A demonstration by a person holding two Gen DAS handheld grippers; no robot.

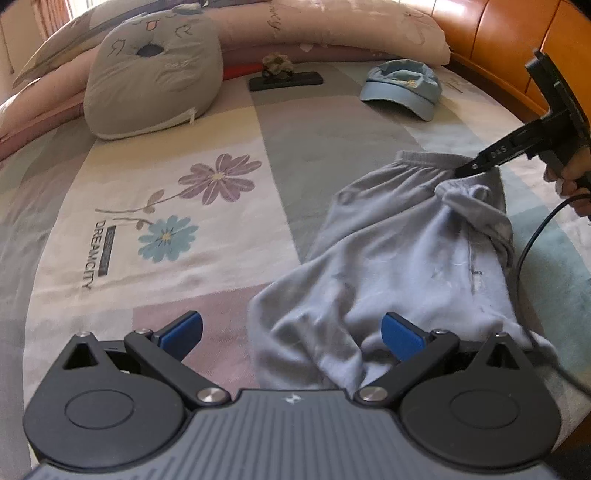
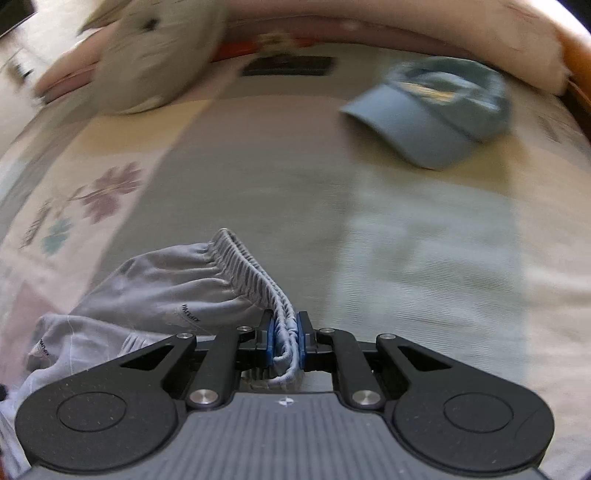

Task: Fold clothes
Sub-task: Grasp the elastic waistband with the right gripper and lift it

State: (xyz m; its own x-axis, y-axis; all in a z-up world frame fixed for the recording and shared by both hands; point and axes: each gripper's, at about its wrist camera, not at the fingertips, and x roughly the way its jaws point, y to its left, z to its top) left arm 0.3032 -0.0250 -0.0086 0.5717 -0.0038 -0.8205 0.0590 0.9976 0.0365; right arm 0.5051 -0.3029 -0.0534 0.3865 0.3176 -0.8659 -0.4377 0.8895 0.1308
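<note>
The right tongs (image 2: 285, 341) are seen pinched on the gathered elastic waistband (image 2: 251, 266) of a pair of pale grey shorts (image 1: 399, 266), the blue pads (image 2: 270, 341) pressed against the fabric from both sides. In the left wrist view the same tongs (image 1: 466, 170) are shown gripping the far edge of the garment, with a hand (image 1: 570, 177) on the handle and a black cable (image 1: 532, 236) trailing beside it. The left tongs (image 1: 291, 338) are held spread wide above the near end of the shorts, with nothing pinched between them. The shorts are laid crumpled on a bed (image 1: 295, 147) covered by a flower-printed sheet. Farther off, a blue cap (image 1: 402, 88), a grey cat-face cushion (image 1: 151, 74) and a dark flat object (image 1: 286, 81) are seen near the pink pillows (image 1: 332, 26).
</note>
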